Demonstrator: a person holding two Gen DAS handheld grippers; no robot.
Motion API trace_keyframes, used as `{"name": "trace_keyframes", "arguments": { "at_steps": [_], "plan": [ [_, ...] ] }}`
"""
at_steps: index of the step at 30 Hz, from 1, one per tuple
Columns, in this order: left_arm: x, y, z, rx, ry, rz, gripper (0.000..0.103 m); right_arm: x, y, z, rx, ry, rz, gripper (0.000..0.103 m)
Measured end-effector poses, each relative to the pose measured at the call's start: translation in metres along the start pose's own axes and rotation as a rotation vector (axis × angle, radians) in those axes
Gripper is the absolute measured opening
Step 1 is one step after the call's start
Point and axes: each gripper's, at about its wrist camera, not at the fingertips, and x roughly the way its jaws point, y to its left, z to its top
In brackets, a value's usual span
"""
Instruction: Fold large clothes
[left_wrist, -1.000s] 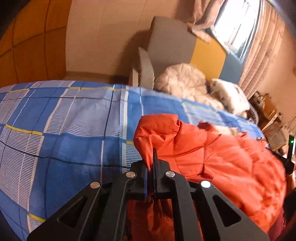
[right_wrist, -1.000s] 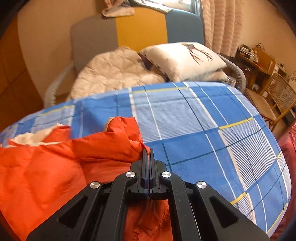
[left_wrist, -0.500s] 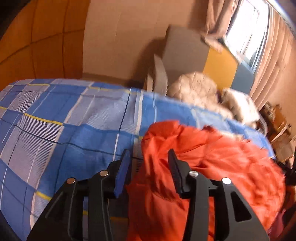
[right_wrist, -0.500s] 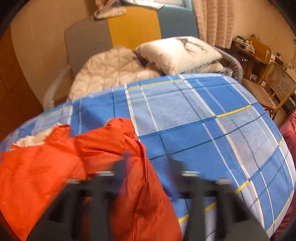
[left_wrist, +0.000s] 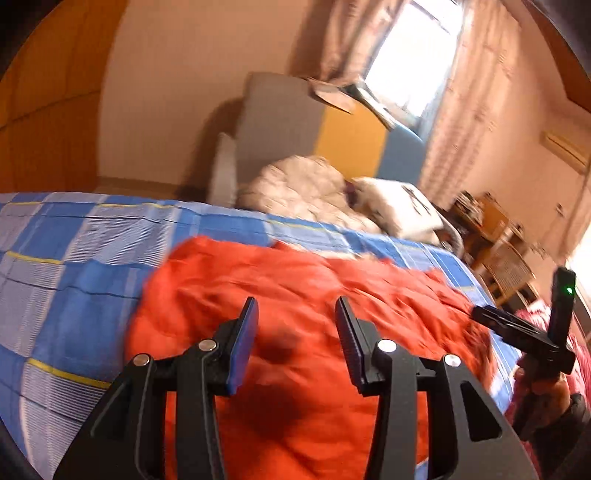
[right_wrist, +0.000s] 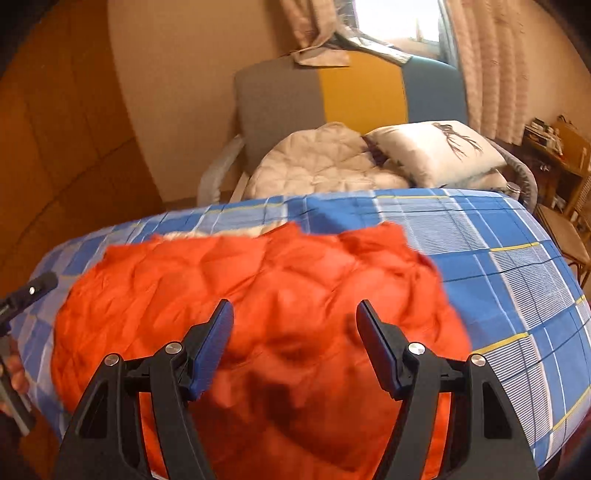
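**Both claws released above the orange jacket**

An orange quilted puffer jacket (right_wrist: 258, 295) lies spread in a rumpled heap on the bed, over a blue plaid bedsheet (right_wrist: 498, 266) with white and yellow lines. The left claw (left_wrist: 295, 339) hangs above the jacket with its jaws spread wide, gripping nothing. The right claw (right_wrist: 293, 339) is likewise spread apart over the jacket's near part, nothing between its fingers. Past the far edge of the bed stands a chair (right_wrist: 354, 88) with grey, yellow and blue panels, carrying a cream quilted cushion (right_wrist: 317, 166) and a white pillow (right_wrist: 439, 151) side by side.
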Motion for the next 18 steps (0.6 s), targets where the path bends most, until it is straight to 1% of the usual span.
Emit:
{"name": "trace_keyframes", "arguments": {
  "at_steps": [3,7,8,9,11,12,16,18],
  "plan": [
    [0.015,-0.008,-0.006,0.012,0.044,0.006,0.042,0.01,-0.004,-0.007,0.002,0.031,-0.018,0.068],
    [0.034,0.007,-0.015,-0.031,0.095,0.048,0.041,0.022,-0.018,-0.011,0.035,0.056,-0.038,0.069],
    [0.038,0.011,-0.018,-0.035,0.101,0.055,0.036,0.024,-0.021,-0.012,0.039,0.058,-0.042,0.069],
    [0.04,0.015,-0.02,-0.033,0.108,0.056,0.032,0.028,-0.024,-0.013,0.04,0.059,-0.054,0.074],
    [0.045,0.02,-0.026,-0.007,0.132,0.039,0.031,0.037,-0.03,-0.015,0.052,0.07,-0.061,0.075],
    [0.048,0.02,-0.027,0.007,0.138,0.034,0.03,0.041,-0.033,-0.017,0.05,0.075,-0.065,0.077],
    [0.058,0.023,-0.032,0.098,0.179,0.004,0.026,0.059,-0.037,-0.024,0.033,0.086,-0.053,0.079],
    [0.062,0.03,-0.035,0.095,0.195,-0.02,0.023,0.066,-0.042,-0.027,0.053,0.097,-0.029,0.08]
  ]
}}
